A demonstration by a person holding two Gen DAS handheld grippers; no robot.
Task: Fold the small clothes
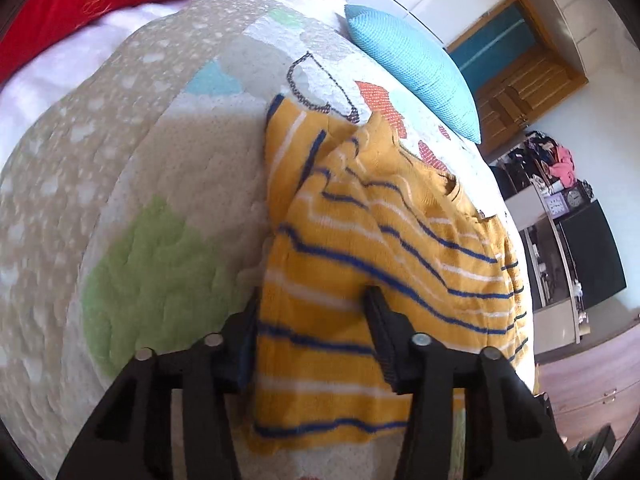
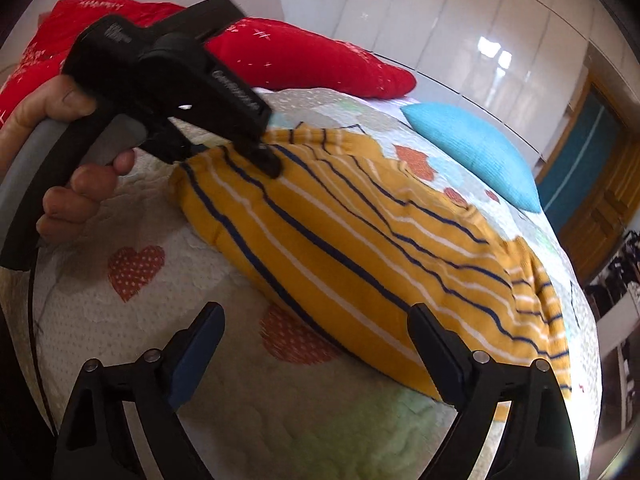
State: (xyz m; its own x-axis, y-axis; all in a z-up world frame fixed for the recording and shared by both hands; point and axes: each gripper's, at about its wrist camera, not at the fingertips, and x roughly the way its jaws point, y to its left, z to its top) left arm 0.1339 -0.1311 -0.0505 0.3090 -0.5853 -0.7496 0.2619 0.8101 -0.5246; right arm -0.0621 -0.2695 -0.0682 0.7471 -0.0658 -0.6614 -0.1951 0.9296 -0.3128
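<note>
On the quilt [image 1: 168, 152], near its right edge, lies the shirt [image 1: 360, 248], yellow with blue and white stripes, one layer rumpled over another. My left gripper [image 1: 312, 312] straddles the shirt's hem, jaws spread, cloth between them but not yet pinched, likely set for a fold. My right gripper [image 2: 316, 320] hovers beside the shirt's long edge, jaws wide apart and empty, seemingly waiting to take a corner. Toward the quilt's far edge sit a red pillow [image 2: 312, 60] and a blue cushion [image 2: 476, 148], well apart from the work.
</note>
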